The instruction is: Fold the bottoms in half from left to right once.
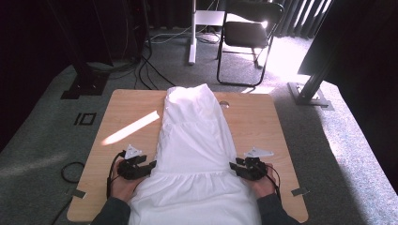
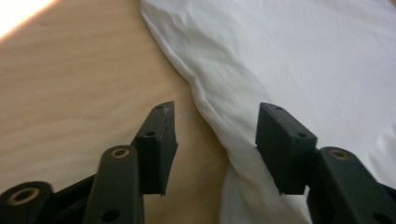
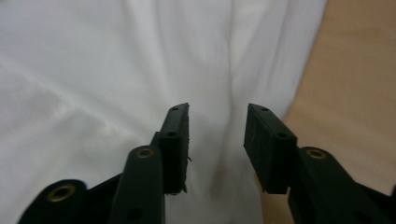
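Wooden table, carpeted room, folding chair beyond the far edge. A white dress lies flat along the table's centre line, narrow bodice end at the far edge, wide skirt end spilling over the near edge toward the person. A sunlight streak crosses the bare wood left of it.

Progress, judged: garment is laid out lengthwise and looks fairly smooth; no fold is visible yet. Both grippers sit at the side edges near the gathered skirt seam, so this reads as the approach to a first grasp. Gripping, lifting and folding are all left to do.

Left gripper: jaws parted, holding nothing. Right gripper: jaws parted, also holding nothing.

View differences:
1. High view gives the whole layout: both hands level with each other, 1 on each side of the dress, and the overhang at the near edge.
2. Left gripper view shows the rumpled side hem running between the 2 jaws, 1 jaw over wood and 1 over cloth.
3. Right gripper view shows a soft lengthwise crease between the jaws, both over cloth, with the table edge of the fabric just off to 1 side.
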Motion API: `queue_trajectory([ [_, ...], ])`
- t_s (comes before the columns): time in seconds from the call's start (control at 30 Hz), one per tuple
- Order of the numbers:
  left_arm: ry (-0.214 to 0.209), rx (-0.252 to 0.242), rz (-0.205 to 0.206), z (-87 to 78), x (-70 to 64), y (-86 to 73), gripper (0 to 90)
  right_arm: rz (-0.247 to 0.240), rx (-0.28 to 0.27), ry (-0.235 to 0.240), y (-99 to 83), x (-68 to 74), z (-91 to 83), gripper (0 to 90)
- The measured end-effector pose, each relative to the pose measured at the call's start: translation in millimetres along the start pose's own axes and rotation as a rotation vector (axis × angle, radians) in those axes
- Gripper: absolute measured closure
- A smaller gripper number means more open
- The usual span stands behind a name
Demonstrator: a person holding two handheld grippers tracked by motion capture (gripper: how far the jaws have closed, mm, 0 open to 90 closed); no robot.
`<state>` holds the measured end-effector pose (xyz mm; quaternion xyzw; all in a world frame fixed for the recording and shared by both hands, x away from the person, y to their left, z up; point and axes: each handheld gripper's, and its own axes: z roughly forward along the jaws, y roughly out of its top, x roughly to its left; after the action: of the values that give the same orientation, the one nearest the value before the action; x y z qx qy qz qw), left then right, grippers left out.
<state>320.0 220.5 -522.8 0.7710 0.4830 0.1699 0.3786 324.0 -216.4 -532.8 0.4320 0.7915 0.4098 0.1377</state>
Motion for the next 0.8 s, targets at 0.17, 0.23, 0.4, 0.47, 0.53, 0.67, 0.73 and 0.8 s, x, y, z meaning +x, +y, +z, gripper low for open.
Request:
queue_trajectory([
  [0.17,0.003,-0.011,-0.020,15.4,9.9,17.1,41.0,0.020,-0.019,0.058,38.4,-14.1,27.0,52.6],
  [0.23,-0.006,0.009,-0.027,24.2,12.0,21.0,40.8,0.038,0.020,0.083,51.6,-18.6,46.5,47.7],
  [0.4,-0.005,0.032,-0.017,38.4,8.3,21.9,39.2,0.050,0.108,0.117,68.9,-19.7,88.0,43.9],
  [0.47,-0.006,0.037,-0.004,39.3,6.1,21.9,38.0,0.035,0.135,0.090,69.8,-17.1,94.1,71.2],
  [0.53,-0.006,0.028,0.003,38.2,4.0,22.1,37.4,0.008,0.117,0.098,71.5,-11.6,88.2,87.3],
  [0.67,-0.004,0.034,0.018,37.6,2.0,21.6,36.2,-0.043,-0.078,-0.009,88.9,-7.4,41.9,88.8],
  [0.73,-0.017,0.039,0.017,38.7,0.3,20.6,35.3,0.000,-0.167,-0.096,94.8,-16.6,20.1,88.7],
  [0.8,-0.014,0.049,0.033,40.9,-2.2,20.6,35.2,0.020,-0.109,-0.125,91.4,-28.7,22.9,88.3],
])
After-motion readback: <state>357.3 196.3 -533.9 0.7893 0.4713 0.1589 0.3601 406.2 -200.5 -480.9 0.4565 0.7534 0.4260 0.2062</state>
